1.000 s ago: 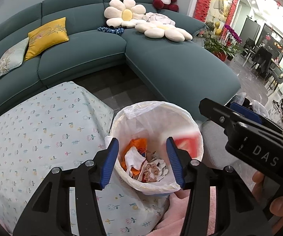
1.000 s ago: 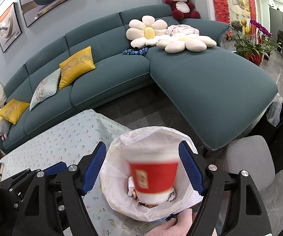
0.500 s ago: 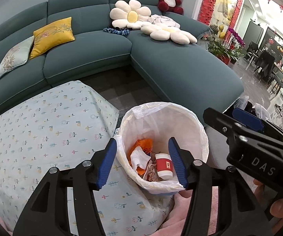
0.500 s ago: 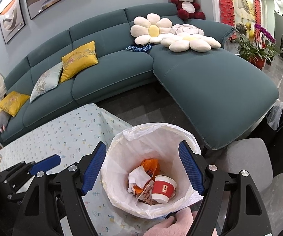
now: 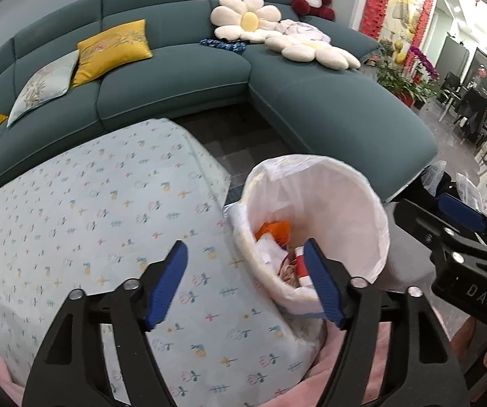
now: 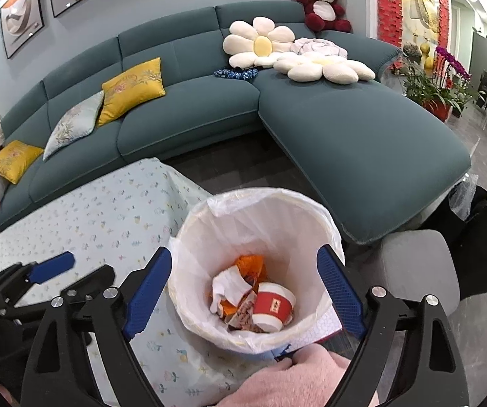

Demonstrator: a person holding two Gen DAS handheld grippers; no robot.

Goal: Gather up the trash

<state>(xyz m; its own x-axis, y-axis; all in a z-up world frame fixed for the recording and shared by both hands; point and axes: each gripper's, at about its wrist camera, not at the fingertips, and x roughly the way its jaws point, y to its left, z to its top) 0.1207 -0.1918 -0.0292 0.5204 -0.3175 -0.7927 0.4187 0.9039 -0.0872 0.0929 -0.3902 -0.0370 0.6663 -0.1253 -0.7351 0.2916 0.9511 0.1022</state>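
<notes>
A bin lined with a white bag (image 6: 311,224) stands at the table's right end; it also shows in the left wrist view (image 5: 345,196). Inside lie a red and white paper cup (image 6: 272,307), white crumpled paper (image 6: 226,286) and orange wrappers (image 6: 250,264). In the left wrist view the cup (image 5: 300,264) is partly hidden by a finger. My right gripper (image 6: 243,296) is open and empty, above the bin. My left gripper (image 5: 243,283) is open and empty, over the table edge just left of the bin.
The table carries a pale floral cloth (image 5: 107,217). A teal corner sofa (image 6: 345,129) with cushions runs behind. A grey stool (image 6: 416,264) stands right of the bin. A hand in a pink sleeve (image 6: 290,380) is below the bin.
The red cup dropped from my right gripper into the bin a second ago and now lies there. My left gripper has moved left, from over the bin to the table edge.
</notes>
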